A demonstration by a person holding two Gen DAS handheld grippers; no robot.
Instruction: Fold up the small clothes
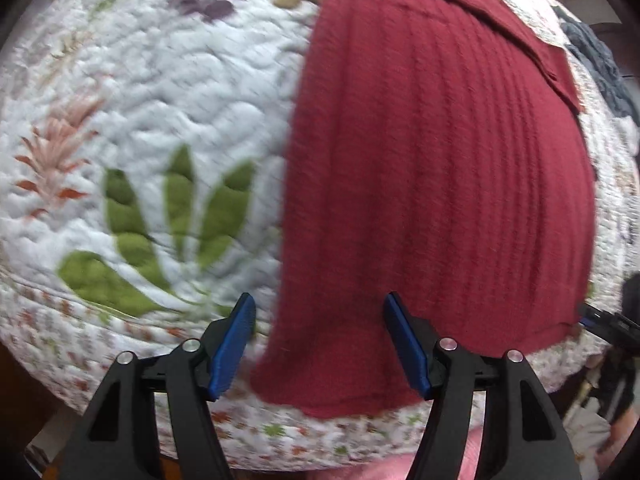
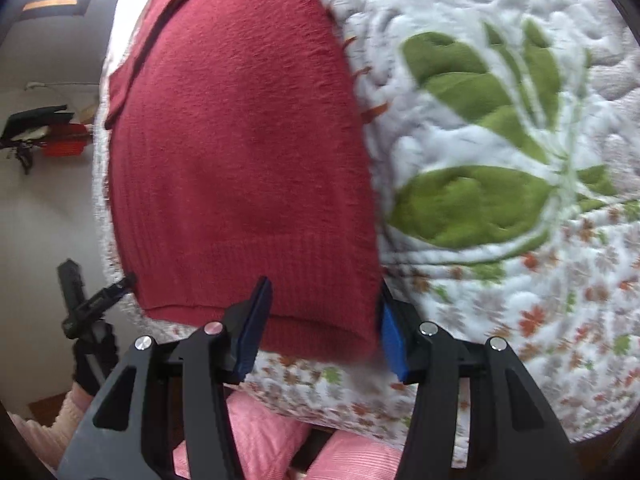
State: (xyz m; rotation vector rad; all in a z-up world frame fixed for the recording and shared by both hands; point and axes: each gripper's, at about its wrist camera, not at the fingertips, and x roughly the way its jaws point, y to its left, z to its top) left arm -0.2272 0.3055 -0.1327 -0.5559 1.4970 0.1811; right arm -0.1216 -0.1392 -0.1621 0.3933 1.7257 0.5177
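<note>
Left gripper first: blue pads spread wide, nothing between them but air, hovering just above the near left corner of the red knit garment. One pad sits over the quilt, the other over the fabric, and neither looks to be touching, though the blur makes that hard to swear to.

Over to the right gripper: also wide open, straddling the near right corner of the same garment. The hem lies between the blue fingers, no pinch on it. From this side the garment shows a ribbed band along its near edge.

The garment itself lies flat, running from the near edge of the bed away to the far side, with a folded strip across its far end. Under it is a white quilted bedspread with big green leaves and a border of small orange and green flowers.

Far right in the left camera, a dark grey piece of cloth sits beyond the garment. Near the bottom, pink ribbed fabric, apparently the person's clothing
</note>
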